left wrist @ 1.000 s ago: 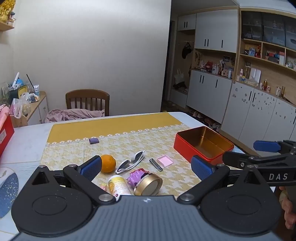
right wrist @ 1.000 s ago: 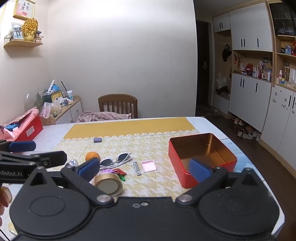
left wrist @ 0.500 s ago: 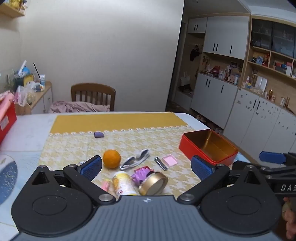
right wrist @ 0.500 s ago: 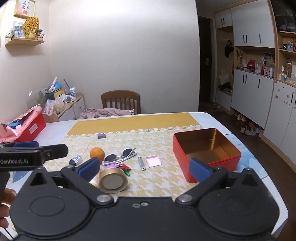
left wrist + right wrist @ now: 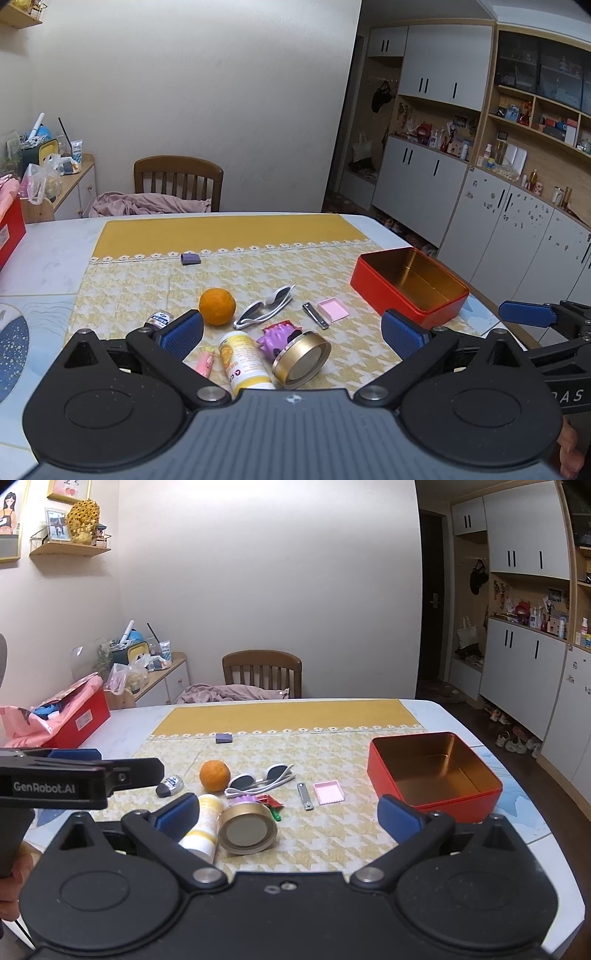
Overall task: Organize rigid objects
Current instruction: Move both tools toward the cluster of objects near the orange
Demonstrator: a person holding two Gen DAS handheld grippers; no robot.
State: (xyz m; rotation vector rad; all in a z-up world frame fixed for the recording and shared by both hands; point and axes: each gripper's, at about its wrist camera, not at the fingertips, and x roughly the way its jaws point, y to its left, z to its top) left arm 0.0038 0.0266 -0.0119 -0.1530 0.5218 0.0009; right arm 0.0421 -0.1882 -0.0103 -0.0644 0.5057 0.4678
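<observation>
Both claws wide and empty above the near counter edge, nothing picked yet.

Left claw [image 5: 291, 330] and right claw [image 5: 288, 810] both have jaws spread, holding nothing. Suggest starting with the gold-lidded tin [image 5: 246, 828]: it lies on its side against the yellow bottle [image 5: 204, 827], so come down across the round wall and keep clear of the bottle. Drop target looks like the red tin box [image 5: 434, 773], open, gold-lined, empty, at right on the counter [image 5: 509, 805]. Orange [image 5: 215, 774], white sunglasses [image 5: 260, 777], nail clipper [image 5: 305, 796] and pink card [image 5: 328, 792] lie loose left of it, apart from the box. Flat items will need a low, shallow pinch.
</observation>
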